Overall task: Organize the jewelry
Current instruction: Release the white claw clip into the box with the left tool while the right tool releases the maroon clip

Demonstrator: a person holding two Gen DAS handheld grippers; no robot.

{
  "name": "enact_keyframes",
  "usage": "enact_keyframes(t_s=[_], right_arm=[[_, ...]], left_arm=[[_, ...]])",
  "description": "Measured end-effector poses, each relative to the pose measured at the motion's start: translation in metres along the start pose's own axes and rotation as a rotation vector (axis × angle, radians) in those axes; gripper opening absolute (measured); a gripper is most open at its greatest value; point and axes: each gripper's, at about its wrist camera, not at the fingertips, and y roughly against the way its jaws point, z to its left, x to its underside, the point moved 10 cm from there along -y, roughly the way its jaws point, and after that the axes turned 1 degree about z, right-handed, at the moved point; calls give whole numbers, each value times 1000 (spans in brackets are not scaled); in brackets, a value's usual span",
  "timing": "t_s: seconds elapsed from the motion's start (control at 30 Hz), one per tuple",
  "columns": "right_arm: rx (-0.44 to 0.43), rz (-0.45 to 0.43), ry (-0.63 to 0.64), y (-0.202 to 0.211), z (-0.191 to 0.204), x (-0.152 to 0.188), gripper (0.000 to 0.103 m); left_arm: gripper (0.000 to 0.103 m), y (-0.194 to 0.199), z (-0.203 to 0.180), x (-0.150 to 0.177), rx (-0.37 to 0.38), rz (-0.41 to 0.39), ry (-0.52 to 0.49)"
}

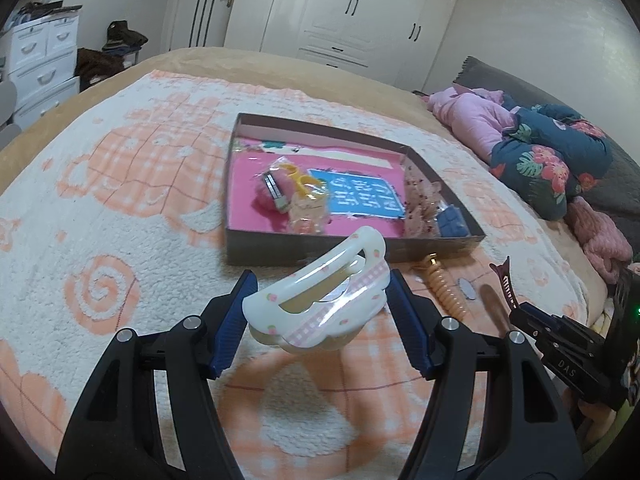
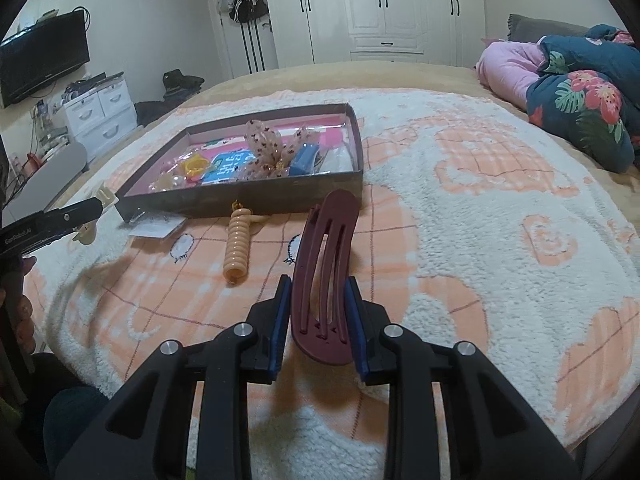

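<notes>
On the bed, over the fleecy peach-and-white blanket [image 2: 460, 184], sits the one shallow cardboard box [image 1: 256, 246] that everything is meant to end up in. It lies just ahead of both my tools, its near wall facing me.

My left gripper [image 1: 318, 312] is clenched on one cream claw clip [image 1: 320, 304], held across its ends and lifted clear of the blanket just short of the box. My right gripper [image 2: 319, 322] is closed on one maroon hair clip [image 2: 324, 264], pinched by its edges near the base, so the long curved part sticks out unsupported toward the box.

That is my worry: I judge the maroon clip could pivot or slide between the pads if I swing it fast, since so little of it is gripped. The cream clip is glossy and rounded, so a loose squeeze might let it pop out. Both tools heading for the same box could also knock together, or a low pass could catch the near wall.

Left on the blanket I count one peach spiral hair tie [image 2: 237, 246] and one white card [image 2: 158, 227], both just in front of the box. Inside I make out one blue card [image 1: 362, 196], one yellow piece [image 1: 304, 182] and one spotted scrunchie [image 2: 266, 152]; the rest is too jumbled to count.
</notes>
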Motion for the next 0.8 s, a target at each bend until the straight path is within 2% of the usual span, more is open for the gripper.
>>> enact_keyframes(t_s=[0.37,0.8], right_arm=[[-7,-37,18,18,-2,-8,26],[-24,-62,44,11,5,-33,26]], left_arm=[[57,-2,-27,-2,25,3,-47],[57,-19,-45,-16,46,3,-77]])
